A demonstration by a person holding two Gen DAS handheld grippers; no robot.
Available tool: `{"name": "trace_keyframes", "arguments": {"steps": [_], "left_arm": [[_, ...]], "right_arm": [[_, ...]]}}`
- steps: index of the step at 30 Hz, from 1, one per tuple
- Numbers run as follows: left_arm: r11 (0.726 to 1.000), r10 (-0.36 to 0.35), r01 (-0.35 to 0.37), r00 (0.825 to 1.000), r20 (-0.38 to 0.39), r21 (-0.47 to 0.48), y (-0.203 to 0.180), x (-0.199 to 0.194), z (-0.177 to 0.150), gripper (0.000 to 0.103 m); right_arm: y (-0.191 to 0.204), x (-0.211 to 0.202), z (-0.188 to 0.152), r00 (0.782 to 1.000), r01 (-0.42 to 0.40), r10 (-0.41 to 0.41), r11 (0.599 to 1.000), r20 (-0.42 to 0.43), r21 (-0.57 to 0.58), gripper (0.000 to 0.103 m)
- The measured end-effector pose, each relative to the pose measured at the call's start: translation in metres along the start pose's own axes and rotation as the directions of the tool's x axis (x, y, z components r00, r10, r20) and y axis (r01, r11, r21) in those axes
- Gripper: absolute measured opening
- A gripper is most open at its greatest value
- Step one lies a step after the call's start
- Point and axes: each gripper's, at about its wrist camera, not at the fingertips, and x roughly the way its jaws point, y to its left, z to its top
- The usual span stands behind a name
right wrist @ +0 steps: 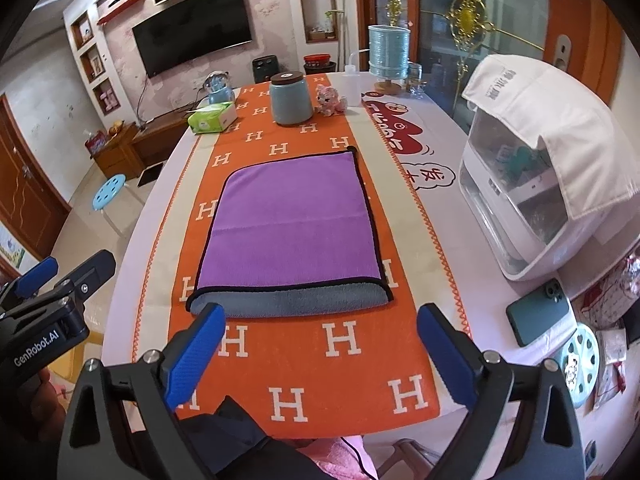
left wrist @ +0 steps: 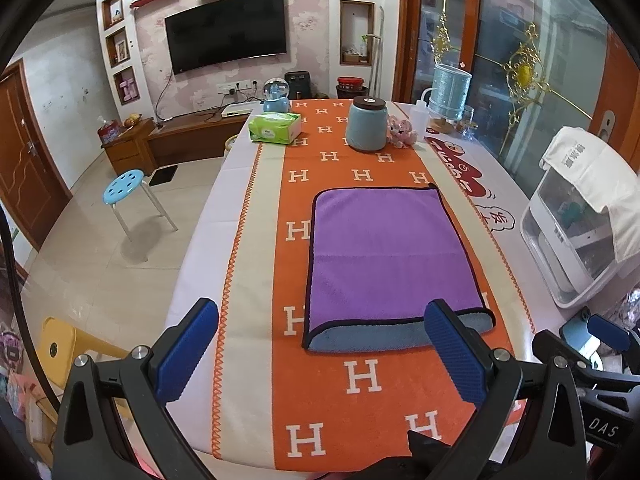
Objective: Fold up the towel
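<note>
A purple towel (left wrist: pixel 390 256) with black trim lies flat on the orange H-patterned table runner (left wrist: pixel 360 412), folded over so its grey underside shows along the near edge. It also shows in the right wrist view (right wrist: pixel 294 222). My left gripper (left wrist: pixel 320 336) is open and empty, above the table just short of the towel's near edge. My right gripper (right wrist: pixel 320 340) is open and empty, also short of the near edge. The right gripper shows at the lower right of the left wrist view (left wrist: pixel 596 332), and the left gripper shows at the left of the right wrist view (right wrist: pixel 64 272).
At the far end of the table stand a blue jar (left wrist: pixel 366 122), a green tissue pack (left wrist: pixel 275 128), a pink toy (left wrist: pixel 400 131) and a snow globe (left wrist: pixel 276 94). A white appliance under a cloth (right wrist: pixel 540 168) and a phone (right wrist: pixel 538 310) sit at the right. A blue stool (left wrist: pixel 124 188) stands on the floor at left.
</note>
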Motion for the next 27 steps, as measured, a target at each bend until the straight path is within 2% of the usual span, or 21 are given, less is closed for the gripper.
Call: {"name": "trace_keyframes", "arguments": {"steps": [15, 27], "left_arm": [[0.995, -0.061, 0.064, 0.997, -0.053, 0.071, 0.015, 0.024, 0.0, 0.102], [0.99, -0.096, 0.108, 0.988, -0.122, 0.094, 0.016, 0.05, -0.008, 0.102]], "right_arm": [[0.001, 0.01, -0.012, 0.999, 0.032, -0.033, 0.997, 0.014, 0.077, 0.094], [-0.01, 0.027, -0.016, 0.999, 0.055, -0.055, 0.998, -0.001, 0.026, 0.087]]}}
